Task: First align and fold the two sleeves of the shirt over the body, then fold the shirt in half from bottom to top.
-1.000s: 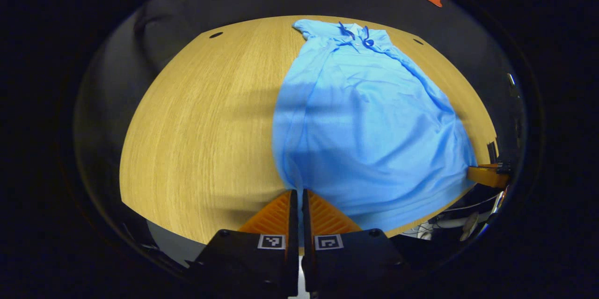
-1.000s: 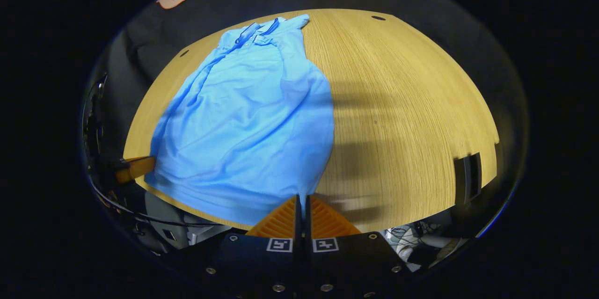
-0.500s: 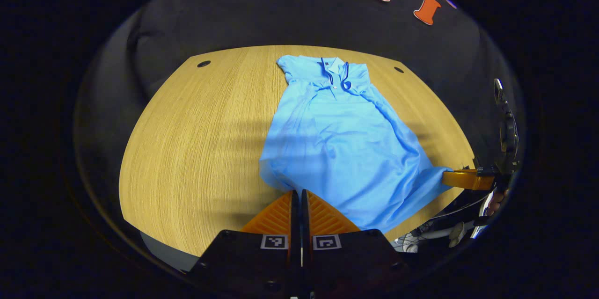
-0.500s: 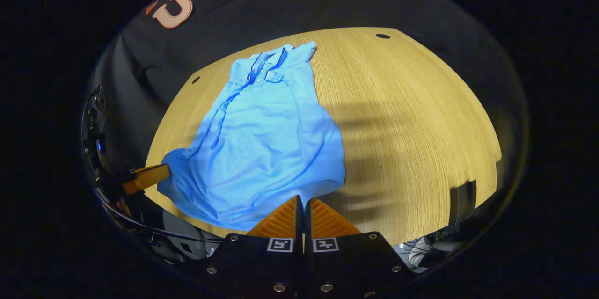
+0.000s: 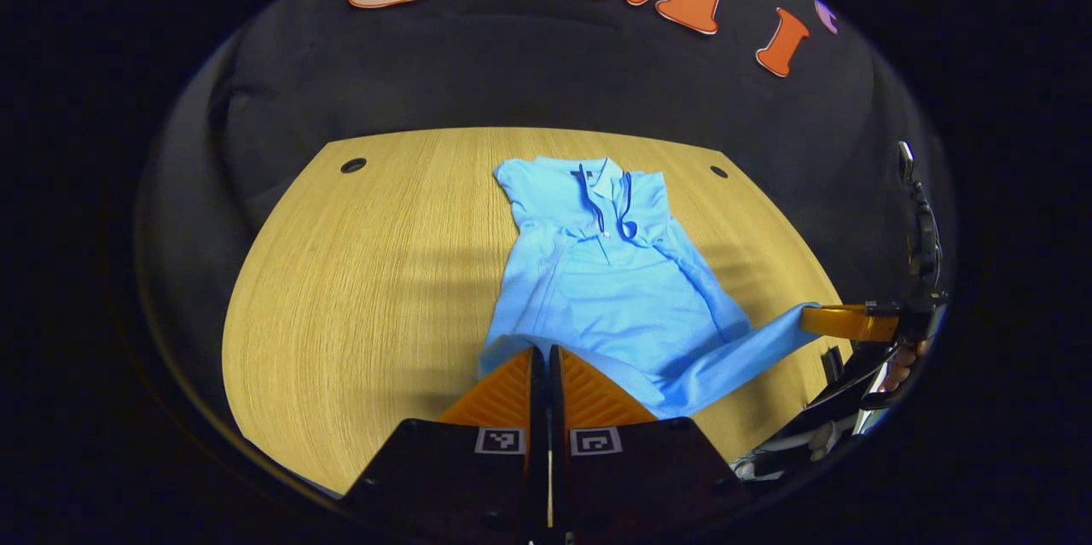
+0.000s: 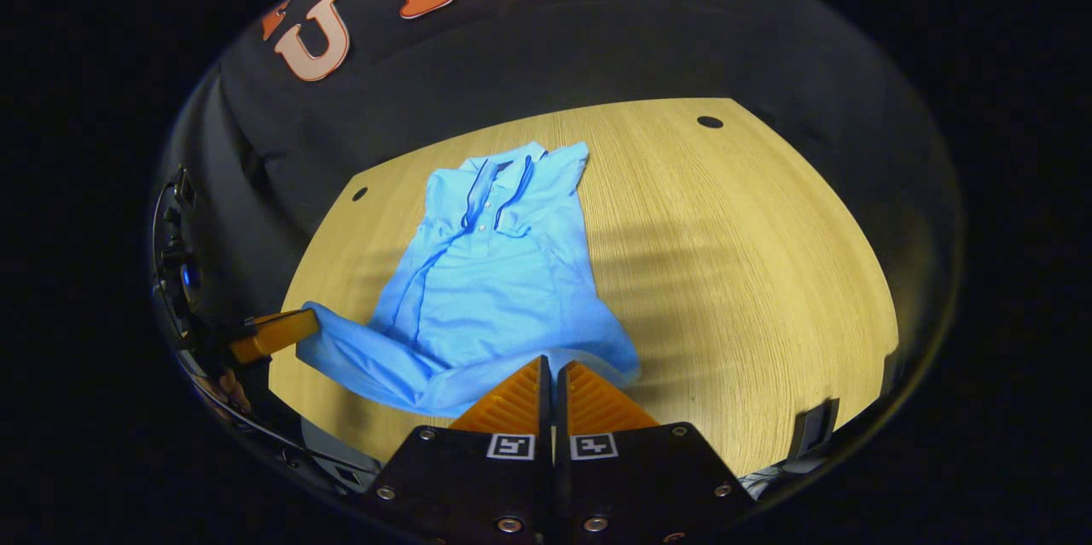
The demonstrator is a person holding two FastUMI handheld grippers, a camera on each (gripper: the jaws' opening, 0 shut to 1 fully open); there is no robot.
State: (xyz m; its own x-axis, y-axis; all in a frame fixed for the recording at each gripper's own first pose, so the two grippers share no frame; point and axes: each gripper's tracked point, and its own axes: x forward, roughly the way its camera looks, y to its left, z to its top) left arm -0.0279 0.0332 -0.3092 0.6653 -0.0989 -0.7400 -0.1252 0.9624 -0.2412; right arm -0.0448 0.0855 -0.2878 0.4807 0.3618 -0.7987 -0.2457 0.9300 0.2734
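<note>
**Bottom-to-top fold under way, sleeves already in**

The left gripper point(image 5: 540, 350) and right gripper point(image 6: 549, 364) each pinch a bottom corner of the light-blue polo shirt point(image 5: 610, 289), lifting the hem over the wooden table point(image 5: 358, 289). Both sleeves look folded onto the body. What's left, I judge: carry the hem to the collar point(image 6: 499, 187) and let go.
</note>
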